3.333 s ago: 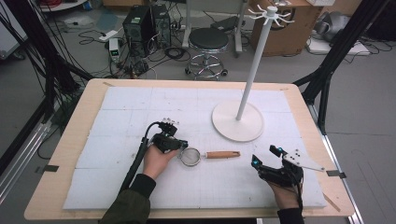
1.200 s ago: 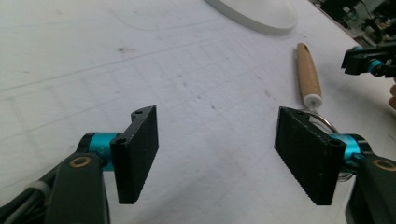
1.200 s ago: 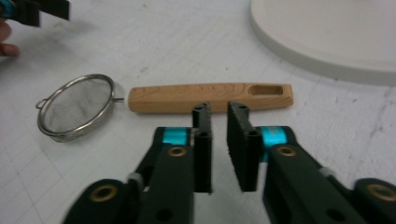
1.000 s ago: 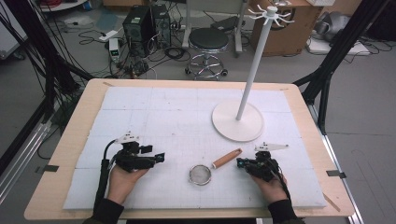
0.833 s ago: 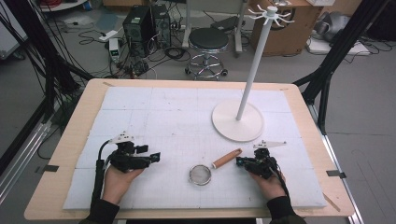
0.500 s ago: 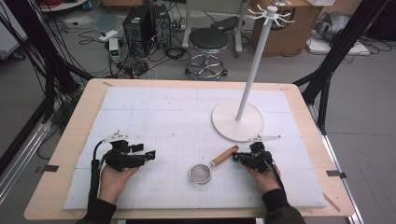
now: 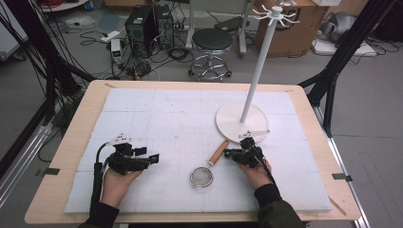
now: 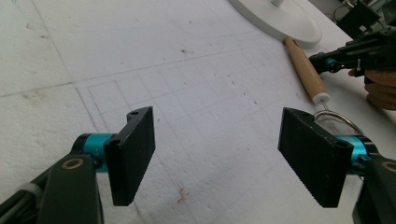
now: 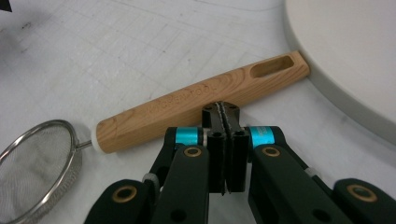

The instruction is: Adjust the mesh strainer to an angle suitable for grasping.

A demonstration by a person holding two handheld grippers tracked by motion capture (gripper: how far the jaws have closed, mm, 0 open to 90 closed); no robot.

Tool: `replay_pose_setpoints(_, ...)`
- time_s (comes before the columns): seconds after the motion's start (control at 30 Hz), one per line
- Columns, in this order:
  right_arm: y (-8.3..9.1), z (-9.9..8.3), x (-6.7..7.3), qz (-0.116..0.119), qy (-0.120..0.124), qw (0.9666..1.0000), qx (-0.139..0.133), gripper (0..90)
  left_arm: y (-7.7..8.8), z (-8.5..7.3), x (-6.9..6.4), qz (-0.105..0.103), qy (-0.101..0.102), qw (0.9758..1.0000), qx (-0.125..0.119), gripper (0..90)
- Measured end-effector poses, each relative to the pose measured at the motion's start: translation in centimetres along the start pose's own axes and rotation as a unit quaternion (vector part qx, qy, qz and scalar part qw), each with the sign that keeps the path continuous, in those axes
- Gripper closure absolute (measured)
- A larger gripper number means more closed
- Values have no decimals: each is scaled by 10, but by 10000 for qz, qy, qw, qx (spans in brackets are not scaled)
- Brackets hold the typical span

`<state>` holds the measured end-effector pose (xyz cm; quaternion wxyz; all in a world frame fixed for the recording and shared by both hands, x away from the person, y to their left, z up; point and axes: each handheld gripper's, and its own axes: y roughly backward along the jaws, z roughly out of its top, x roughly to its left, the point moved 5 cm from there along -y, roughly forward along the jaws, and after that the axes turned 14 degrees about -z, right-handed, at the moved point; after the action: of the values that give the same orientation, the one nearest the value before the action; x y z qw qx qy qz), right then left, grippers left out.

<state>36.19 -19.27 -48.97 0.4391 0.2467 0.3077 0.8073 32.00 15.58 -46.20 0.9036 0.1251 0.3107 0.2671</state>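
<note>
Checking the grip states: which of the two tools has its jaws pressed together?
The right tool, beside the strainer's wooden handle, has its jaws shut on nothing. The left tool is wide open.

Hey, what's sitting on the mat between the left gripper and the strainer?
Nothing: in the high view, only bare white mat lies between the left gripper and the strainer.

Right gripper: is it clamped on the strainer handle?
No. The right gripper has its jaws shut on nothing, just beside the strainer's wooden handle.
</note>
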Motion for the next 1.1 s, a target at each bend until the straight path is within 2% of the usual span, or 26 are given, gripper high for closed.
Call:
replay_pose_setpoints(0.2,-8,7,8,72,36,10000,27,893,0,0,0,-3,12,10000,6,279)
replay_pose_setpoints(0.33,-16,13,21,152,113,9998,52,893,0,0,0,-5,6,10000,-2,279)
replay_pose_setpoints(0.47,-19,16,26,189,153,9997,86,893,-1,-1,0,-15,24,10000,33,279)
replay_pose_setpoints(0.6,-25,20,36,287,260,9992,136,893,-1,-2,0,-17,15,10000,62,283)
replay_pose_setpoints(0.67,-30,25,44,363,409,9983,181,893,-1,-2,-1,-10,21,10000,66,283)
replay_pose_setpoints(1.1,-42,36,67,586,698,9949,424,894,-1,-5,1,5,41,9999,104,283)
